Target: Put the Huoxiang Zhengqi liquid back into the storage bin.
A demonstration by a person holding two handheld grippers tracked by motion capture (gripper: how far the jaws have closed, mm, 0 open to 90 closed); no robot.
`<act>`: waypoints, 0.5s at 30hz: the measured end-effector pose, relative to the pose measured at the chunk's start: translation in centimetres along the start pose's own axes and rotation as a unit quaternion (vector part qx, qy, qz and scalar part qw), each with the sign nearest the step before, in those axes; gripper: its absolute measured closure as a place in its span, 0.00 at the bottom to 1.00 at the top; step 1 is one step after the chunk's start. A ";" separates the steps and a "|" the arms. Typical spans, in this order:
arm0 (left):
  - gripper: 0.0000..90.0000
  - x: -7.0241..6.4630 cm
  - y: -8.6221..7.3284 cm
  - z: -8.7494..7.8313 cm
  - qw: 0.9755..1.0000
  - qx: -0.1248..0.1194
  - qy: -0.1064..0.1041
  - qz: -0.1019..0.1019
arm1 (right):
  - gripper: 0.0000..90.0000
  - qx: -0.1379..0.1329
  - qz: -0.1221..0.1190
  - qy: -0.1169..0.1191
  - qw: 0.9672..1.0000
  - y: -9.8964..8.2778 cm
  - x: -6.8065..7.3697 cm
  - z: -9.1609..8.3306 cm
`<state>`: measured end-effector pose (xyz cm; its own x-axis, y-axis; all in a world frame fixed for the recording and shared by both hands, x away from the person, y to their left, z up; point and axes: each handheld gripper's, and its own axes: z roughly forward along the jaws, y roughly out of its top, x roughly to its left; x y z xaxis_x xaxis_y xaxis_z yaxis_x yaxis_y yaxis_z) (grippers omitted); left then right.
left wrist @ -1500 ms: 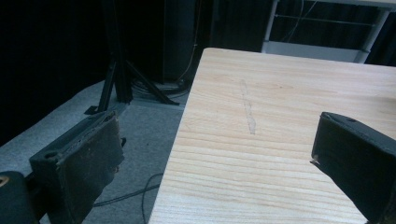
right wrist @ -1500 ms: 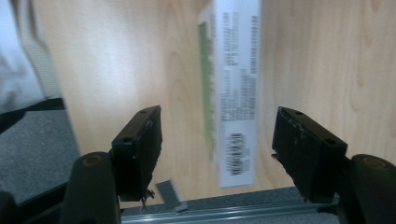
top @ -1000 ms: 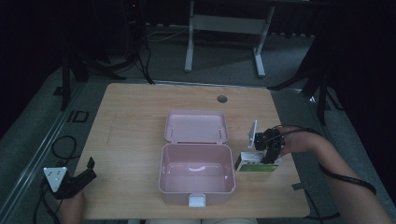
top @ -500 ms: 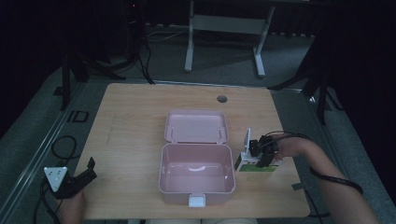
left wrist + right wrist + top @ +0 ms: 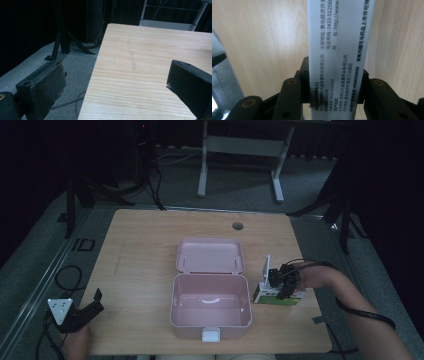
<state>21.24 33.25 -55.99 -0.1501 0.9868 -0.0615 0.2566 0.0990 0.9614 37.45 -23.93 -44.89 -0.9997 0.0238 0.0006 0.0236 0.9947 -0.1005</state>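
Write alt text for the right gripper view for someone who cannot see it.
The right gripper has its two black jaws closed on the narrow side of a white cardboard medicine box printed with black Chinese text, and the jaws have just been closing. Behind the box lies the light wooden table.

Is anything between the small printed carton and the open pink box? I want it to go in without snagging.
Nothing visible. The right gripper is shut on the carton, just right of the pink box, whose lid lies open.

white box (image 5: 339, 50) reads "0433-5125633", "4008000999" and chinese print.
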 end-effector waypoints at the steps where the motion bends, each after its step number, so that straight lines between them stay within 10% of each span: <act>1: 0.02 0.0 0.0 0.0 1.000 0.000 0.000 0.000 | 0.70 0.000 0.000 0.000 1.000 0.0 0.0 0.0; 15: 0.02 0.0 0.0 0.0 1.000 0.001 0.001 -0.002 | 0.70 0.006 0.016 -0.010 1.000 -0.6 2.9 -7.1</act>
<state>21.23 33.25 -56.00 -0.1522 0.9862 -0.0650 0.2571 0.1030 0.9609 34.56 -23.77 -37.78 -0.9984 0.0525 -0.0227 0.0547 0.9922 -0.1121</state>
